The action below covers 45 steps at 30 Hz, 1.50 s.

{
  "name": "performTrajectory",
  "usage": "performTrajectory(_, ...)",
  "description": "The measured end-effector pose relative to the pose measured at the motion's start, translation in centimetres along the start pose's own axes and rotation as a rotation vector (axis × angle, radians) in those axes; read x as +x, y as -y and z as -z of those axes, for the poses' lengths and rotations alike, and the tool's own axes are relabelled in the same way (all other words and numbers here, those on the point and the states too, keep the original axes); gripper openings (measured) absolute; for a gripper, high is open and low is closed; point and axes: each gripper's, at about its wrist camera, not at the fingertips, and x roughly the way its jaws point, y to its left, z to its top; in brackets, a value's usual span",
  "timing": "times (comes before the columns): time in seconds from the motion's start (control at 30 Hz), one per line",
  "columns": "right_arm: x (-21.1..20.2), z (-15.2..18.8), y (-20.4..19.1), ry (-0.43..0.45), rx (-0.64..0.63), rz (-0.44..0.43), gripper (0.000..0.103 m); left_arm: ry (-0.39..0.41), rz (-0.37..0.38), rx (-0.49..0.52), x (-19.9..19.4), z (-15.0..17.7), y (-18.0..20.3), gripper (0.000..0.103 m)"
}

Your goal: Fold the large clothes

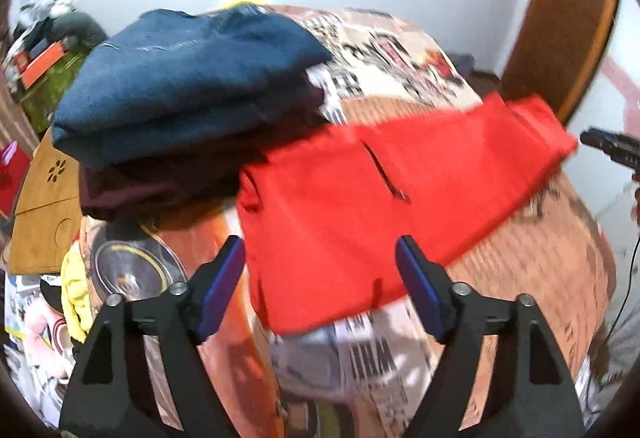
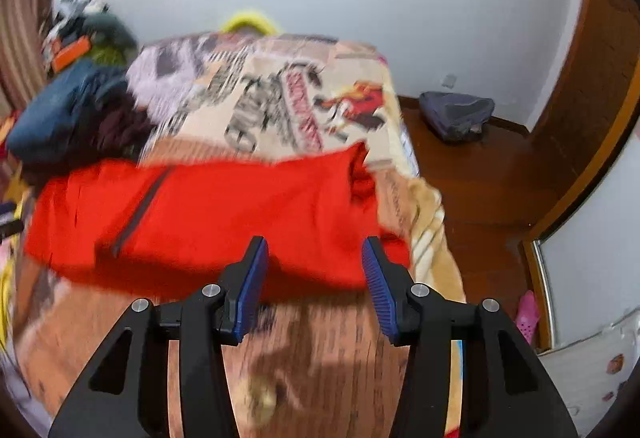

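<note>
The red garment [image 1: 384, 205] lies on the bed [image 2: 312, 366], already doubled into a long flat band, so the fold looks well advanced; a last fold and stacking likely remain. Left of it sits a pile of folded clothes [image 1: 188, 77], blue on top, apparently finished. The garment is smooth, with a dark zip slit near its middle and a bunched right end. The left gripper [image 1: 320, 278] and right gripper [image 2: 314, 278] hover at its near edge, fingers spread, holding nothing.

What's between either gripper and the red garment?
Nothing visible. The red garment lies on the bed straight ahead of both grippers, left and right, jaws open. The blue pile sits off to the left.
</note>
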Motion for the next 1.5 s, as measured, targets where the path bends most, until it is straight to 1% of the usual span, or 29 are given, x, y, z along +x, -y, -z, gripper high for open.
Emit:
performTrajectory(0.07, 0.7, 1.2, -0.5, -0.044, -0.021, -0.013, 0.045, -0.021, -0.023, 0.038, 0.4, 1.1, 0.5, 0.082)
performTrajectory(0.13, 1.4, 2.2, -0.7, -0.086, -0.025, -0.025, 0.045, -0.055, -0.065, 0.063, 1.0, 2.5, 0.8, 0.082)
performTrajectory(0.2, 2.6, 3.3, -0.9, -0.127, -0.023, -0.024, 0.045, -0.087, -0.076, 0.068, 1.5, 3.6, 0.5, 0.082)
performTrajectory(0.3, 4.4, 4.1, -1.2, -0.183, -0.015, -0.027, 0.045, -0.134, -0.082, 0.040, 2.4, 5.1, -0.7, 0.082)
performTrajectory(0.37, 5.3, 3.8, -1.3, -0.182, 0.011, -0.035, 0.045, -0.158, -0.084, 0.013, 3.3, 5.5, -1.4, 0.082)
performTrajectory(0.43, 6.0, 3.0, -1.6, -0.190, 0.029, -0.063, 0.045, -0.180, -0.095, -0.011, 4.3, 5.7, -2.3, 0.082)
performTrajectory(0.5, 7.0, 1.8, -2.2, -0.197, 0.055, -0.118, 0.045, -0.181, -0.105, -0.022, 5.1, 5.5, -2.6, 0.082)
performTrajectory(0.57, 7.4, 1.3, -2.9, -0.197, 0.066, -0.146, 0.045, -0.179, -0.096, -0.037, 5.7, 4.5, -3.0, 0.082)
performTrajectory(0.63, 7.5, 0.5, -3.9, -0.186, 0.049, -0.159, 0.045, -0.160, -0.064, -0.053, 5.5, 3.2, -3.3, 0.082)
performTrajectory(0.67, 7.2, -0.3, -4.2, -0.166, 0.032, -0.162, 0.045, -0.133, -0.050, -0.055, 5.0, 2.4, -3.3, 0.082)
performTrajectory(0.73, 6.7, -1.2, -4.4, -0.132, 0.020, -0.179, 0.045, -0.065, -0.054, -0.048, 3.8, 0.5, -3.4, 0.082)
performTrajectory(0.8, 6.4, -3.0, -4.3, -0.107, 0.021, -0.204, 0.045, -0.009, -0.060, -0.041, 3.0, -1.5, -3.6, 0.082)
performTrajectory(0.87, 6.4, -4.7, -4.2, -0.082, 0.032, -0.221, 0.045, 0.044, -0.092, -0.009, 2.8, -3.5, -3.5, 0.082)
performTrajectory(0.93, 6.8, -6.8, -3.9, -0.050, 0.058, -0.222, 0.045, 0.075, -0.151, 0.016, 3.1, -5.1, -3.4, 0.082)
performTrajectory(0.97, 6.8, -7.3, -3.8, -0.035, 0.069, -0.214, 0.045, 0.082, -0.171, 0.006, 3.3, -5.8, -3.5, 0.082)
performTrajectory(1.0, 6.9, -8.2, -3.7, -0.015, 0.087, -0.196, 0.045, 0.087, -0.174, -0.017, 3.4, -6.3, -3.9, 0.082)
performTrajectory(1.07, 6.3, -9.7, -3.4, 0.033, 0.120, -0.156, 0.045, 0.100, -0.133, -0.093, 3.0, -7.2, -5.3, 0.082)
performTrajectory(1.13, 4.7, -10.5, -3.1, 0.101, 0.139, -0.139, 0.045, 0.128, -0.088, -0.167, 2.0, -7.7, -6.4, 0.082)
performTrajectory(1.17, 4.0, -10.7, -2.9, 0.131, 0.149, -0.139, 0.045, 0.140, -0.068, -0.192, 1.1, -7.6, -6.9, 0.082)
performTrajectory(1.23, 2.6, -10.5, -2.3, 0.162, 0.151, -0.144, 0.045, 0.159, -0.061, -0.214, 0.1, -7.4, -7.3, 0.082)
performTrajectory(1.37, 1.8, -9.0, -1.4, 0.139, 0.115, -0.100, 0.045, 0.186, -0.088, -0.199, -2.0, -5.8, -6.8, 0.082)
performTrajectory(1.43, 2.4, -7.7, -0.9, 0.091, 0.092, -0.064, 0.046, 0.177, -0.086, -0.204, -2.5, -4.6, -7.0, 0.083)
performTrajectory(1.47, 3.1, -7.7, -0.6, 0.067, 0.085, -0.054, 0.046, 0.168, -0.078, -0.210, -2.3, -4.1, -7.1, 0.084)
performTrajectory(1.5, 3.9, -6.7, -0.1, 0.024, 0.087, -0.041, 0.046, 0.157, -0.071, -0.216, -2.0, -3.7, -7.3, 0.085)
